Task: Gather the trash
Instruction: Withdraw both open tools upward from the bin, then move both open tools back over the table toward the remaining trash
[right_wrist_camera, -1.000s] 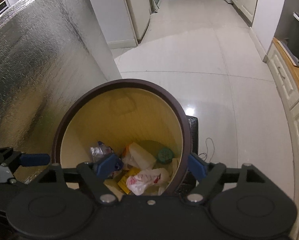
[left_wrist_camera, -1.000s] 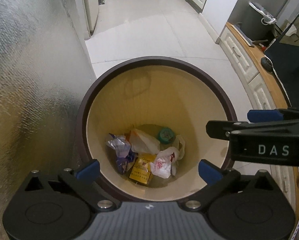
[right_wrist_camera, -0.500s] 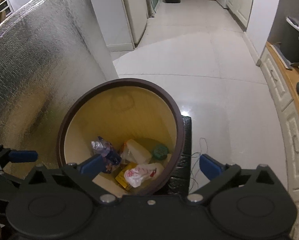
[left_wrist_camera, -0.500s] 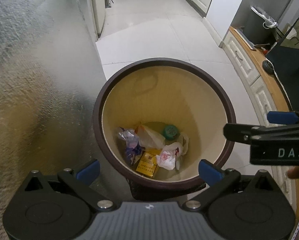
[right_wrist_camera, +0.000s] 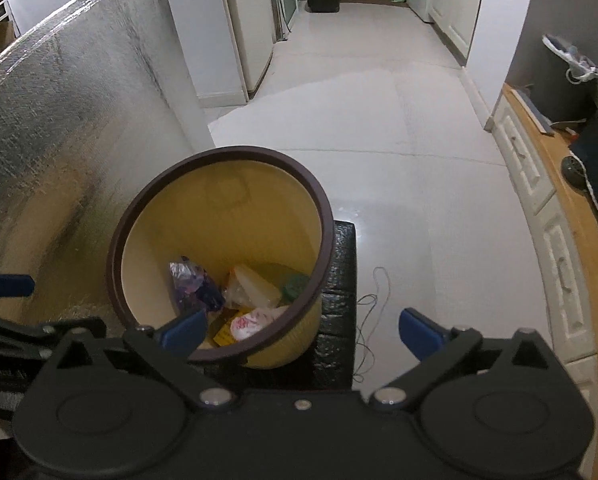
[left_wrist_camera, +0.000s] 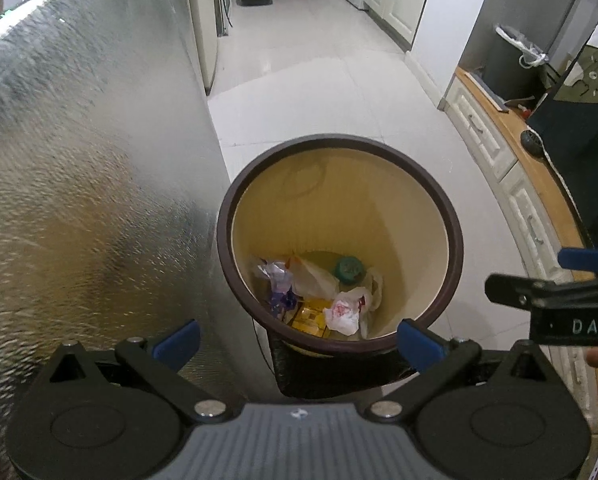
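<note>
foil wall [left_wrist_camera: 79, 168] crowds the bin [left_wrist_camera: 453, 236], which sits perched on a black block [right_wrist_camera: 337, 280]; a nudge could tip it; left gripper [left_wrist_camera: 297, 340] and right gripper [right_wrist_camera: 301, 326] both spread, empty; trash [left_wrist_camera: 319, 292] lies at the bin's bottom.

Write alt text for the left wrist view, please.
An open left gripper looks down into a cream waste bin with a dark brown rim, holding a white plastic bag, a yellow packet, a purple wrapper and a green lid. The right gripper juts in from the right, beside a silver foil-covered wall.
</note>
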A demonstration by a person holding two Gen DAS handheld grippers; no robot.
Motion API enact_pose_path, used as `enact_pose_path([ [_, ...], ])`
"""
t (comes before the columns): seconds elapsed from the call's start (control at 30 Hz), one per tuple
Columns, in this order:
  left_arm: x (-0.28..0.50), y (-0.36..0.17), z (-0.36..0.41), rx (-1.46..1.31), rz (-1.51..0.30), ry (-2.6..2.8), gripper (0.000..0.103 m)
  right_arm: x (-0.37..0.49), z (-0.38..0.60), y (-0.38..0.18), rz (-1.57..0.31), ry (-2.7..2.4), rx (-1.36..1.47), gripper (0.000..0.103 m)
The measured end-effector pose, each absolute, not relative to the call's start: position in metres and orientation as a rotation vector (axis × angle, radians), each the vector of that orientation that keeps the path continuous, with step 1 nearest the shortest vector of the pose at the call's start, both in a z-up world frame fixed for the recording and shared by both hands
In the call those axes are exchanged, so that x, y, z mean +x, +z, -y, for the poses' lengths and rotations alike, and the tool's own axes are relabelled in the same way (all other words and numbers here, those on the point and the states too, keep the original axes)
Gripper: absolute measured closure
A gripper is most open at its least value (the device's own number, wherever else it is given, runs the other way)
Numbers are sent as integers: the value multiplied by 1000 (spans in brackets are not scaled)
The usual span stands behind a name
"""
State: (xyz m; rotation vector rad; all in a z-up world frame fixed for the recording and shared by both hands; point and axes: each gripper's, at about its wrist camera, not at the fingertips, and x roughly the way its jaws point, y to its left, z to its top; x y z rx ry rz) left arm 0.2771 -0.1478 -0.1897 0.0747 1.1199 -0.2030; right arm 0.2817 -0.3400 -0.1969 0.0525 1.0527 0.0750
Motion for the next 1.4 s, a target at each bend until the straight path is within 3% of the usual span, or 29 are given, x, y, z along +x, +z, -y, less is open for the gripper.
enact_pose_path([
  [0.5, 232, -140, 146, 77, -959, -280, 0, 208, 355, -158, -934, -5, 85, 0],
  [0.97, 188, -61, 127, 61, -704, -360, 0, 160, 352, -83, -698, -50, 118, 0],
  [1.4, 168, 5, 68, 56, -480, -293, 0, 166, 289, -8, -464, 51, 89, 0],
])
